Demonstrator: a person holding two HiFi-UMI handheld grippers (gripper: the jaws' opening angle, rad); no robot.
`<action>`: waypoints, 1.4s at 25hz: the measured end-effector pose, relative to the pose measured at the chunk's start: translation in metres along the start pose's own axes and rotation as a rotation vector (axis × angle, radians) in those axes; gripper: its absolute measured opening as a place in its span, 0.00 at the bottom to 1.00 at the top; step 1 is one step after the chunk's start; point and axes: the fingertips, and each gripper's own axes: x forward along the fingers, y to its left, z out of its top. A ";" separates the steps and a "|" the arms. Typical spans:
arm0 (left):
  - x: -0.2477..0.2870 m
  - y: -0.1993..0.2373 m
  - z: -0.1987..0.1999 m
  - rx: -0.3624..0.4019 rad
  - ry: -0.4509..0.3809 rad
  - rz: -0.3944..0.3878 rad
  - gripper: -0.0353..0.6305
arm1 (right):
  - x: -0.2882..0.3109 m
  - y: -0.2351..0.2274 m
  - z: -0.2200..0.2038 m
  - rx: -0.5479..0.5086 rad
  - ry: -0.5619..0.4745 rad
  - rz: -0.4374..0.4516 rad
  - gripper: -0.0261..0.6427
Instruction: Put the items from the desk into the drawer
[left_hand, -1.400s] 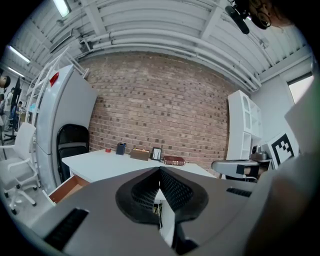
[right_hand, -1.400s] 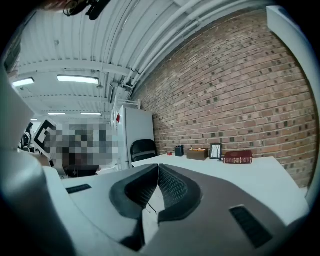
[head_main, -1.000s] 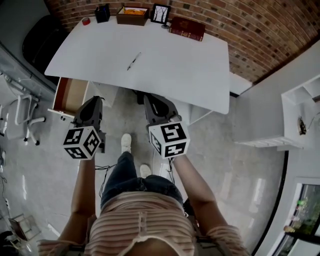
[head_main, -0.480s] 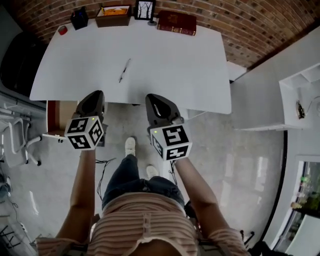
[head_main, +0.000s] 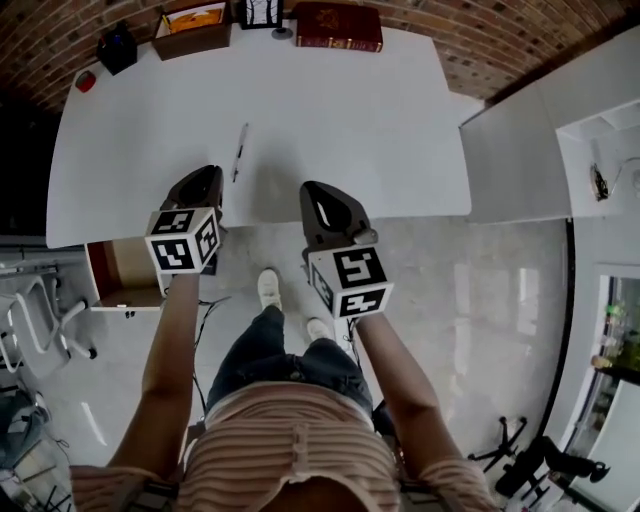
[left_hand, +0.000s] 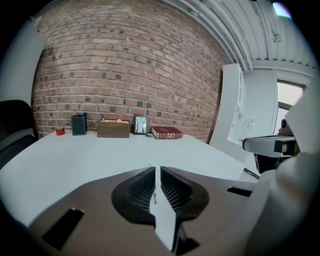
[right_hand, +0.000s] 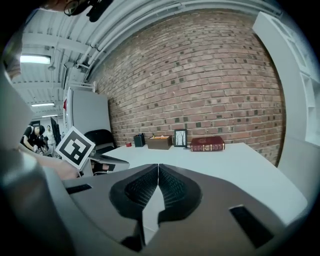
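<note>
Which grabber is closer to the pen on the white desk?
Left. In the head view the left gripper sits just below the pen, at the near edge of the desk. The right gripper is farther off, below and to the pen's right.

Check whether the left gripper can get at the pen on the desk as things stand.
Probably yes: only bare desk lies between the left gripper and the pen, though its jaws are shut.
</note>
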 end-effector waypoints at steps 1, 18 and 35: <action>0.009 0.002 -0.001 -0.001 0.010 -0.011 0.08 | 0.006 -0.002 -0.001 0.004 0.005 -0.010 0.06; 0.112 0.025 -0.052 0.100 0.332 -0.054 0.23 | 0.048 -0.035 -0.026 0.101 0.123 -0.163 0.06; 0.129 0.030 -0.060 0.132 0.448 -0.017 0.14 | 0.068 -0.039 -0.033 0.128 0.156 -0.185 0.06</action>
